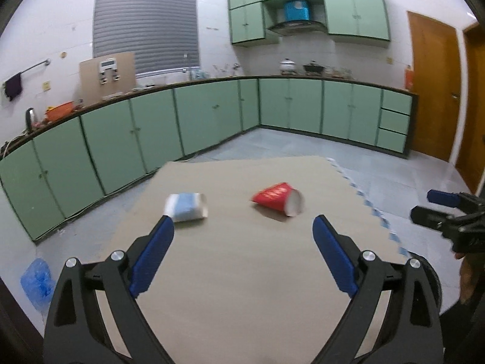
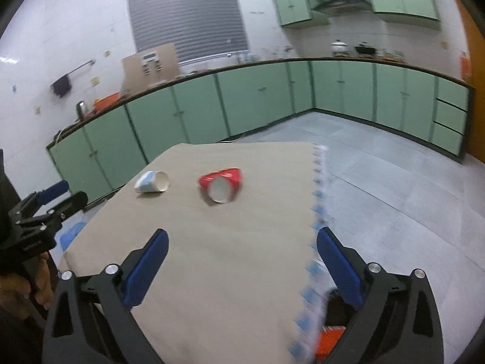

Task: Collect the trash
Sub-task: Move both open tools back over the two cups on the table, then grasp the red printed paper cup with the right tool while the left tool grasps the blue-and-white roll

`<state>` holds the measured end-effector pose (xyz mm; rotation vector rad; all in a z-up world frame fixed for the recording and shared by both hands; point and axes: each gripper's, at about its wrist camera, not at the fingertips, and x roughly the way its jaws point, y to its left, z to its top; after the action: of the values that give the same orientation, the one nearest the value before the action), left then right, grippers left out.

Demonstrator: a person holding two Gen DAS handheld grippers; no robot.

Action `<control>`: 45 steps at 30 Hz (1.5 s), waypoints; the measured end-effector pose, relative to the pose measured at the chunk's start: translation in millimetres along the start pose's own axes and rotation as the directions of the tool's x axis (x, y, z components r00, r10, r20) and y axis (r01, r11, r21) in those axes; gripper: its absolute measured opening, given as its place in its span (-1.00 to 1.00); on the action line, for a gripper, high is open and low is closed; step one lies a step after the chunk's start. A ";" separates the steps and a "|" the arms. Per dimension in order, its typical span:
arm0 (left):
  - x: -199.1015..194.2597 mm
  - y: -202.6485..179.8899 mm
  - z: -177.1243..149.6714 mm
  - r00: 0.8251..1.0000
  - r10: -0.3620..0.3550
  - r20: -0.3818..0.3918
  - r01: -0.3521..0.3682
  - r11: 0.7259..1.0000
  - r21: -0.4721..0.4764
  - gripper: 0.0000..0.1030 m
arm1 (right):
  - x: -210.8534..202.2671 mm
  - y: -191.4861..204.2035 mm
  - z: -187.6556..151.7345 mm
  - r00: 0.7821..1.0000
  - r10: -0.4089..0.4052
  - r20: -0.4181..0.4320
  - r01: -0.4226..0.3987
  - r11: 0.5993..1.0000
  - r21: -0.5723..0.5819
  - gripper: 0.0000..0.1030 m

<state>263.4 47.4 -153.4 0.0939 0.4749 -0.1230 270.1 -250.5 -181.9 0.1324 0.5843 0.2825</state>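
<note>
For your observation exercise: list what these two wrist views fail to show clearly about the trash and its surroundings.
- Red paper cup: printed pattern blurred, both views.
- Blue-and-white paper cup: contents hidden, left view shows its side.
- Orange object: right view, cut off by the fingers and table edge.

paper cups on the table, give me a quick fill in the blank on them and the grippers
1. The red paper cup lies on its ____ on the table.
2. The other tipped cup, the blue and white paper cup, lies to the ____ of the red one in both views.
3. The left gripper holds ____.
4. The jaws of the right gripper stand ____.

Missing words: side; left; nothing; open
</note>
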 end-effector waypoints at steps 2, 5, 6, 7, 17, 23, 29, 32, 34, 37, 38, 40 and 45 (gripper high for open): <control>6.1 13.0 1.9 1.000 0.025 0.013 -0.025 1.000 -0.010 0.75 | 25.7 13.2 5.2 1.000 0.012 0.000 -0.012 0.999 -0.030 0.88; 10.5 28.4 1.7 0.998 0.055 0.026 -0.054 0.998 -0.015 0.75 | 61.9 27.2 11.9 1.000 0.020 -0.007 -0.020 0.998 -0.056 0.88; 14.4 34.1 1.1 0.998 0.064 0.029 -0.064 0.998 -0.018 0.75 | 68.1 27.4 12.1 1.000 0.020 -0.010 -0.020 0.998 -0.056 0.88; 19.9 41.1 0.7 0.997 0.073 0.030 -0.072 0.997 -0.023 0.75 | 81.8 30.1 14.5 0.999 0.024 -0.021 -0.025 0.998 -0.053 0.88; 94.1 72.3 -10.9 0.997 0.047 -0.053 -0.052 0.995 -0.085 0.76 | 159.5 27.6 22.4 0.995 -0.027 -0.091 0.025 0.999 -0.025 0.88; 117.1 92.3 -15.2 0.997 0.040 -0.068 -0.048 0.991 -0.122 0.76 | 196.2 22.1 25.3 0.987 -0.038 -0.155 0.039 0.999 0.001 0.88; 126.9 97.5 -17.4 0.997 0.033 -0.070 -0.042 0.991 -0.130 0.76 | 222.3 14.9 28.8 0.978 -0.034 -0.204 0.040 0.999 0.025 0.88; 129.5 96.2 -20.5 0.996 0.030 -0.079 -0.040 0.991 -0.128 0.76 | 229.2 8.2 28.6 0.974 0.005 -0.228 0.010 0.998 0.063 0.51; 130.2 94.5 -21.6 0.996 0.031 -0.082 -0.041 0.992 -0.122 0.76 | 231.7 5.2 28.8 0.969 0.031 -0.246 -0.013 0.997 0.074 0.31; 130.0 94.1 -22.1 0.996 0.028 -0.083 -0.038 0.992 -0.123 0.76 | 223.8 6.7 27.8 0.972 0.031 -0.231 -0.020 0.998 0.052 0.26; 130.3 93.8 -22.6 0.996 0.026 -0.083 -0.036 0.992 -0.124 0.76 | 219.2 7.3 26.9 0.975 0.031 -0.222 -0.022 0.999 0.043 0.25; 130.3 93.4 -22.8 0.996 0.024 -0.082 -0.034 0.992 -0.124 0.76 | 209.2 6.2 25.9 0.978 0.036 -0.205 -0.029 0.999 0.036 0.23; 130.1 92.8 -23.2 0.996 0.022 -0.083 -0.032 0.991 -0.126 0.76 | 193.0 6.4 31.9 0.983 0.044 -0.179 -0.036 0.998 0.048 0.22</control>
<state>380.7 129.4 -228.3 -0.0203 0.5618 -0.0621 440.3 -188.0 -255.4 0.1626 0.7678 0.3230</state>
